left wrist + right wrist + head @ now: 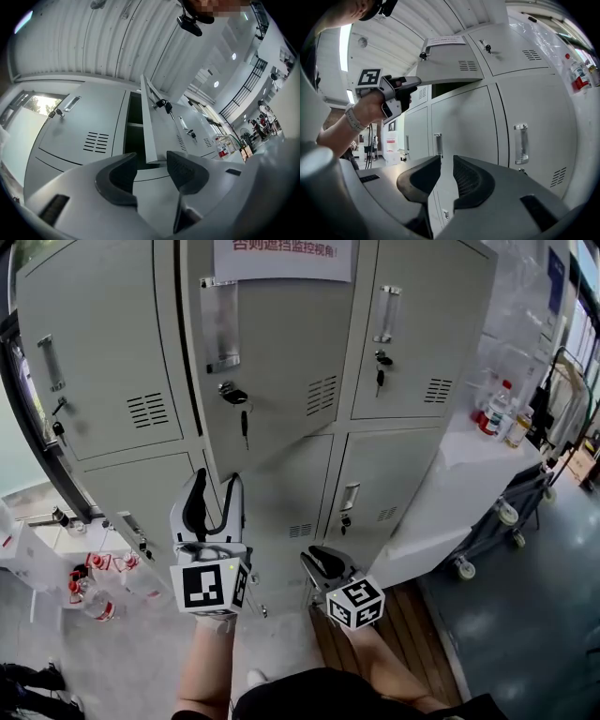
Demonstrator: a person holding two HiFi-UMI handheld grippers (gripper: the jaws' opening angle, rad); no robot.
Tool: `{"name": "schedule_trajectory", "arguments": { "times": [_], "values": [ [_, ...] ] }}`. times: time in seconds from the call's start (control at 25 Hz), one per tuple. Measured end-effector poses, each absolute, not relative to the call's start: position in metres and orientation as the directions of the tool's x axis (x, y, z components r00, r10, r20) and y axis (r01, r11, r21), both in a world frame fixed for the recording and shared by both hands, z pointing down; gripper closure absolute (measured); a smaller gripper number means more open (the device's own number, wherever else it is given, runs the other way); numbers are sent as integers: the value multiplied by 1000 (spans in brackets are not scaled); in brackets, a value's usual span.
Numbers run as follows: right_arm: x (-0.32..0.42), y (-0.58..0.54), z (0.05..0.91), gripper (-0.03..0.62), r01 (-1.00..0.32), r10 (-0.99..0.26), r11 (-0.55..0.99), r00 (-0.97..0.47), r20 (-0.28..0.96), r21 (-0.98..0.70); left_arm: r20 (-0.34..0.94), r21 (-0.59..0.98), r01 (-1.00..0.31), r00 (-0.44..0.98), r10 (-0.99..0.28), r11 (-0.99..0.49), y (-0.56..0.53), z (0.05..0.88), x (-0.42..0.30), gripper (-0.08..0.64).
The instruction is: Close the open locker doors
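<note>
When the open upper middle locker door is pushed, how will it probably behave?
The open door looks like thin sheet metal, so it is probably stiff yet light and should swing easily. The key hanging from its lock may swing and rattle. Its smooth painted face might be slippery to push.

Six locker doors (422,334), one open door (272,343), two hand-held grippers (214,498) (326,561)
</note>
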State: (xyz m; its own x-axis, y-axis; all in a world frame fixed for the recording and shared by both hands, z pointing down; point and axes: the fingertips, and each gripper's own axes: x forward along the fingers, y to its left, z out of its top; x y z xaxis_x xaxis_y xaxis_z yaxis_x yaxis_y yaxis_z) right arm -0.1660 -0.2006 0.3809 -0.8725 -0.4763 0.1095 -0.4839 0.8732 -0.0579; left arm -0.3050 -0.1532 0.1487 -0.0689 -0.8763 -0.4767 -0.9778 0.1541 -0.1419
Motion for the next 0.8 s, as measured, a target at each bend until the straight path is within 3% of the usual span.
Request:
{"name": "schedule_trajectory", "arguments": {
  "times": [0.44, 0.6, 0.8],
  "values": [
    [-184, -218, 394, 488, -571, -558, 819, -816, 150, -61, -473, -129, -980, -73, -878, 151, -191, 146, -367, 413],
    [-188, -225, 396, 489, -589, -575, 805, -802, 160, -62, -482, -136, -981, -59, -874, 141, -204, 141, -376, 485],
    [-189, -233, 400, 492, -605, -588, 794, -790, 170, -66, -470, -150, -979, -52, -881, 138, -221, 140, -382, 500]
  ]
}}
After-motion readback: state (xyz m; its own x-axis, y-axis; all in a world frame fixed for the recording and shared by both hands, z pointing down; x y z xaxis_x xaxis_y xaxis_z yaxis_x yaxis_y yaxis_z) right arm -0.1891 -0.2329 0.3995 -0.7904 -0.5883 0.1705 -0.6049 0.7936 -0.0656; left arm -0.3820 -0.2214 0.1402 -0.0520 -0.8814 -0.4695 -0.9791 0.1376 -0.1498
